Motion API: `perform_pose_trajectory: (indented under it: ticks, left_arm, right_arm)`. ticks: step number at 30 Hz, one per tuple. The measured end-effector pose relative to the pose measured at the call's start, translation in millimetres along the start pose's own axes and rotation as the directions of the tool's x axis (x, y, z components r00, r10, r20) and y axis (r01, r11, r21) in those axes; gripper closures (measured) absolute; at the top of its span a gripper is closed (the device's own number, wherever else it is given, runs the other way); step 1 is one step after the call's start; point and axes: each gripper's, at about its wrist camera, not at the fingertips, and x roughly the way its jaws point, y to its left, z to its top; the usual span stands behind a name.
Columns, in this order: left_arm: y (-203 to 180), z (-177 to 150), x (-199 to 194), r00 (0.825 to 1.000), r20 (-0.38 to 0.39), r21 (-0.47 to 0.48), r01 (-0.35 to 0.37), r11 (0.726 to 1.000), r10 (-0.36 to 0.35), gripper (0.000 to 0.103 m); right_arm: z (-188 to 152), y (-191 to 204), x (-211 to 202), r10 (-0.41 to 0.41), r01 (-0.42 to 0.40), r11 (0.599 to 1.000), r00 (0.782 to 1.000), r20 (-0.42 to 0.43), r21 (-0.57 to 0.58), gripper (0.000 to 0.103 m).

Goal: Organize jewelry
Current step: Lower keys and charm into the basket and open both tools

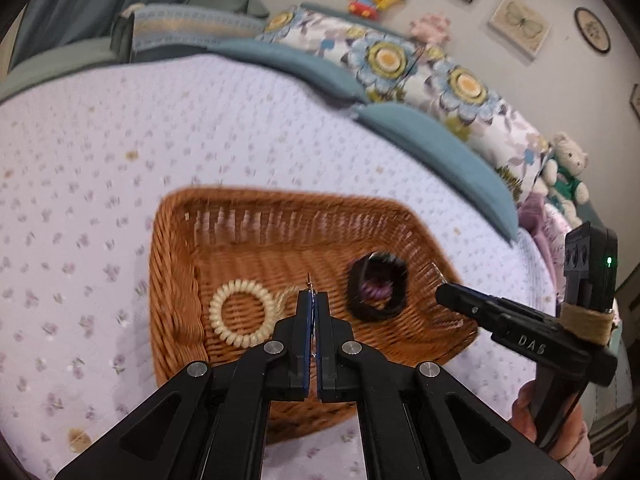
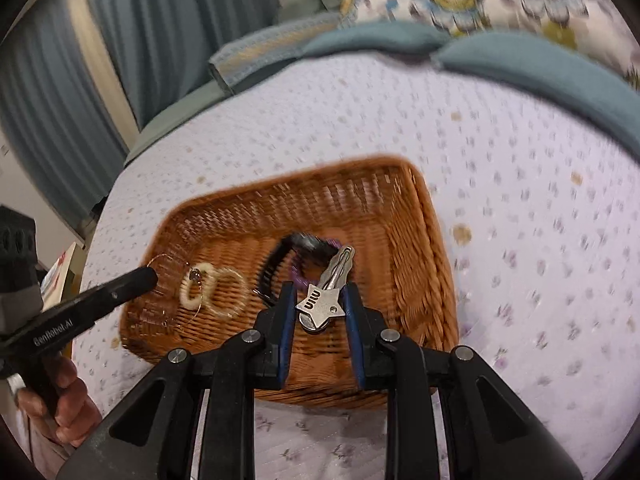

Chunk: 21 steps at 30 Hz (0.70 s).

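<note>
A brown wicker basket [image 1: 280, 197] [image 2: 416, 216] sits on the bedspread. In it lie a cream spiral hair tie [image 1: 240, 312] [image 2: 224, 286] and a black band with purple on it [image 1: 378, 290] [image 2: 280, 266]. My left gripper [image 1: 314, 296] [image 2: 148, 276] hangs over the basket, shut on a thin gold hoop earring [image 2: 176, 300] whose wire tip [image 1: 309, 280] pokes out between the fingers. My right gripper [image 2: 319, 286] [image 1: 444, 293] is over the basket's near right side, shut on a silver star-shaped hair clip [image 2: 324, 304].
The basket rests on a lilac flowered bedspread [image 1: 120, 140] [image 2: 520, 160]. Teal and floral pillows [image 1: 400, 64] and soft toys [image 1: 568, 168] line the far edge. Blue curtains [image 2: 100, 60] hang at left. A hand [image 2: 68, 396] holds the left gripper's handle.
</note>
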Motion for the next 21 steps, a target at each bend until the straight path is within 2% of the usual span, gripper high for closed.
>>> perform_pose_trajectory:
  ticks: [8,9,10,12,13,15,17,21]
  left_arm:
    - [2,-8,13,1.0,-0.028,-0.001,-0.011,1.0,0.011,0.102]
    - [2,-8,12,1.0,-0.026,-0.003,-0.013,1.0,0.013,0.102]
    - [2,-8,11,1.0,-0.026,-0.005,-0.01,1.0,0.01,0.101]
    - [3,-8,8,0.999,-0.028,-0.015,0.016,1.0,-0.016,0.092]
    - [3,-8,7,0.999,-0.029,-0.021,0.025,0.999,-0.025,0.088]
    - [0,-7,1,1.0,-0.014,-0.017,0.02,1.0,-0.02,0.061]
    - [-4,-5,-9,1.0,0.019,-0.001,0.012,1.0,-0.012,0.054]
    - [-11,1,-31,0.998,0.061,0.021,0.032,0.999,-0.033,0.054]
  right_arm:
    - [-8,2,16,-0.05,0.049,0.999,0.998,-0.048,-0.021,0.076]
    - [-8,2,15,-0.063,0.062,0.998,0.997,-0.046,-0.021,0.072]
    - [-7,1,15,-0.057,0.056,0.998,0.997,-0.045,-0.015,0.064]
    - [-6,-1,11,-0.044,0.044,0.999,0.999,-0.029,-0.001,0.052]
    - [-6,-1,7,-0.047,0.047,0.999,0.999,-0.016,0.0,0.049]
    - [-6,1,2,-0.05,0.05,0.999,0.999,0.002,-0.004,0.046]
    - [-6,2,-3,-0.045,0.045,0.999,0.999,0.018,-0.004,0.046]
    - [-4,5,-14,-0.038,0.039,0.999,0.998,0.052,-0.011,0.046]
